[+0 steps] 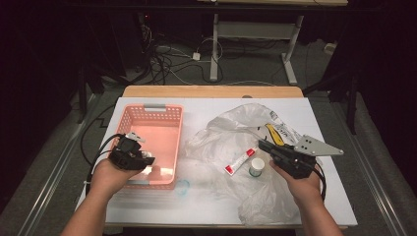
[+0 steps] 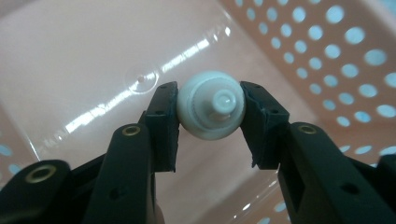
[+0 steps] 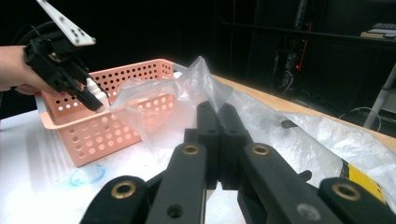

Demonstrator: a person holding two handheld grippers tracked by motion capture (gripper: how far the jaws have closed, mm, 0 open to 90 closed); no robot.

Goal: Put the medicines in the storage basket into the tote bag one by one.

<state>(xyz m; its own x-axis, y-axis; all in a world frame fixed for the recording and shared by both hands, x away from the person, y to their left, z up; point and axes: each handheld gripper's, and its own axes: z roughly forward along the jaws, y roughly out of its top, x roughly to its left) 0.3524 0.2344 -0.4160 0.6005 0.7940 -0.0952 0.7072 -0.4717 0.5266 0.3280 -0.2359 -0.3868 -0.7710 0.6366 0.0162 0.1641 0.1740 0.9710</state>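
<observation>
A white sheet is covering the surface (image 1: 147,206), with a strip of bare wood showing along its far edge. A faint blue ring mark (image 1: 182,187) is sitting on the white just in front of the pink basket (image 1: 167,115), which is standing on the left half. A crumpled clear plastic bag (image 1: 231,132) is spreading over the right half, with a red-and-white tube (image 1: 240,162) and a small white-capped jar (image 1: 256,167) lying on it side by side, and a yellow-and-black printed pack (image 1: 273,133) showing through the film farther back.

The left claw (image 2: 211,106) is hanging over the basket's near end, its pads pressing on either side of a small white bottle (image 2: 211,105), seen end-on above the basket floor. The right claw (image 3: 218,122) is resting over the bag near the jar, its jaws lying closed together with nothing between them.

Beyond the surface the room is lying dark: grey floor, a tangle of cables (image 1: 167,61), and the white legs of another desk (image 1: 214,46) standing behind.
</observation>
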